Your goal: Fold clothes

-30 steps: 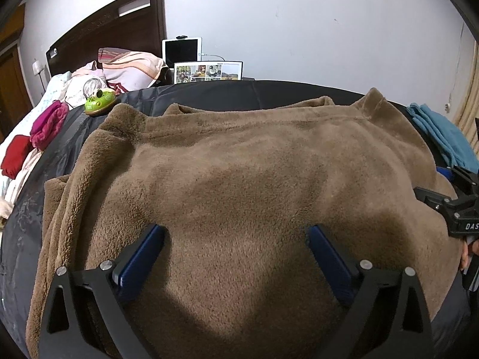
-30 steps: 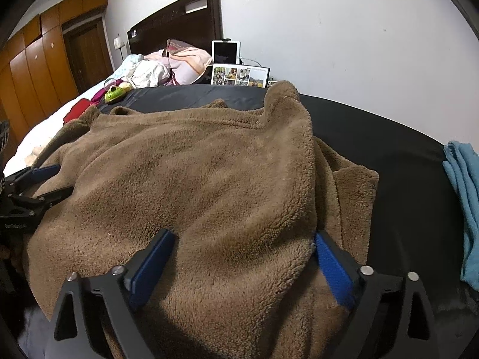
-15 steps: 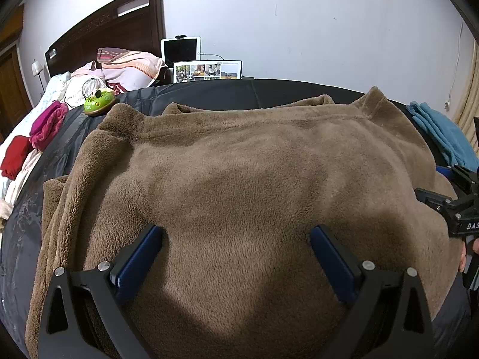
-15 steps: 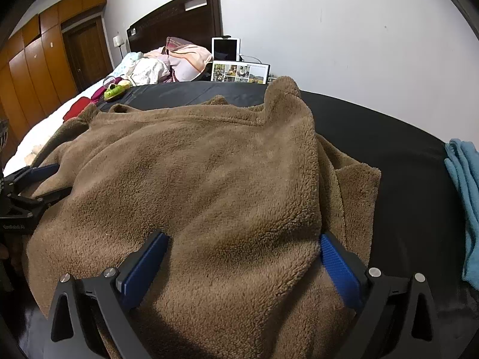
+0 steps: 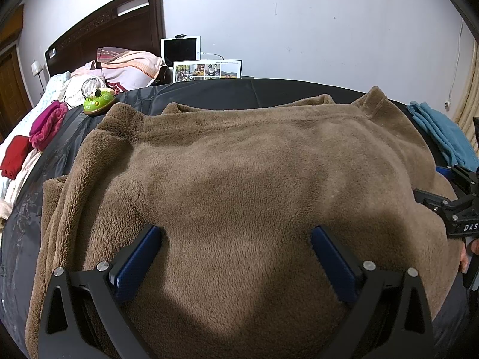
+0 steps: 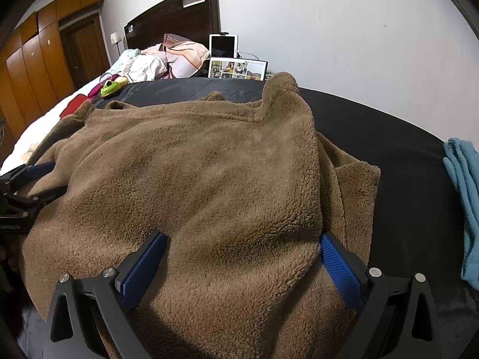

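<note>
In the left wrist view, the brown fleece garment point(image 5: 239, 185) is spread on the black surface point(image 5: 209, 89), and the left hand-held gripper point(image 5: 236, 248) is set wide apart over its near hem, seemingly after a fold. In the right wrist view, the right hand-held gripper point(image 6: 242, 254) is likewise spread wide at the garment's right edge, nothing clamped.

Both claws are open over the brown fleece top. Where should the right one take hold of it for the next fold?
Probably the doubled right edge of the brown fleece top, coming in from the right over the black cover. There the fabric rolls into a thick lip above a lower flap, so the right claw could straddle it; the flat middle offers nothing to pinch.
</note>
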{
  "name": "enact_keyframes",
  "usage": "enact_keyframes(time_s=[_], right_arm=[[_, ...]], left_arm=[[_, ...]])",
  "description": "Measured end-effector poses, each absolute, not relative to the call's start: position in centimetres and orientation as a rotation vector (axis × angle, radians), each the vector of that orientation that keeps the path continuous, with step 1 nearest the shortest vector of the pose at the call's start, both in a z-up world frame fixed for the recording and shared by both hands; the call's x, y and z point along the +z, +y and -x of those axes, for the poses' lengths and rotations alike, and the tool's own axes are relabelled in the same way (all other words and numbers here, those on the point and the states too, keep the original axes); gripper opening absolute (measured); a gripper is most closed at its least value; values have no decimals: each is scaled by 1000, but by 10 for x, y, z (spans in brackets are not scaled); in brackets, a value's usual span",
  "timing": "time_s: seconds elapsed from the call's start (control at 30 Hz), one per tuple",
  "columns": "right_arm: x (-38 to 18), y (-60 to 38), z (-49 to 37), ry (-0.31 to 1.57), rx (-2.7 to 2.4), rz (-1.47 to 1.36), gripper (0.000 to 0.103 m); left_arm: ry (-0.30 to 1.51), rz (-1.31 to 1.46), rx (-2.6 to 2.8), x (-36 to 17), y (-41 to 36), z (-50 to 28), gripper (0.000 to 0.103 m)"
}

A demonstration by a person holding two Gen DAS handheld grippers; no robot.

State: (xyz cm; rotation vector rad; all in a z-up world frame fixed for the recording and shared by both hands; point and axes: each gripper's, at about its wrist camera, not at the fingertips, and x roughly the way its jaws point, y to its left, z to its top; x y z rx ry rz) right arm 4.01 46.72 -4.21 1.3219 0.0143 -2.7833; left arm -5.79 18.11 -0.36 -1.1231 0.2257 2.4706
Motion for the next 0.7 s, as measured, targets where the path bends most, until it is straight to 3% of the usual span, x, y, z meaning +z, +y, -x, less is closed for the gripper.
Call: enact_keyframes(time_s=[0.7], right_arm=[[-45,463,-35,73,-2802,-1362,102]], left_arm=[[235,1150,2520,-4,188,58,102]])
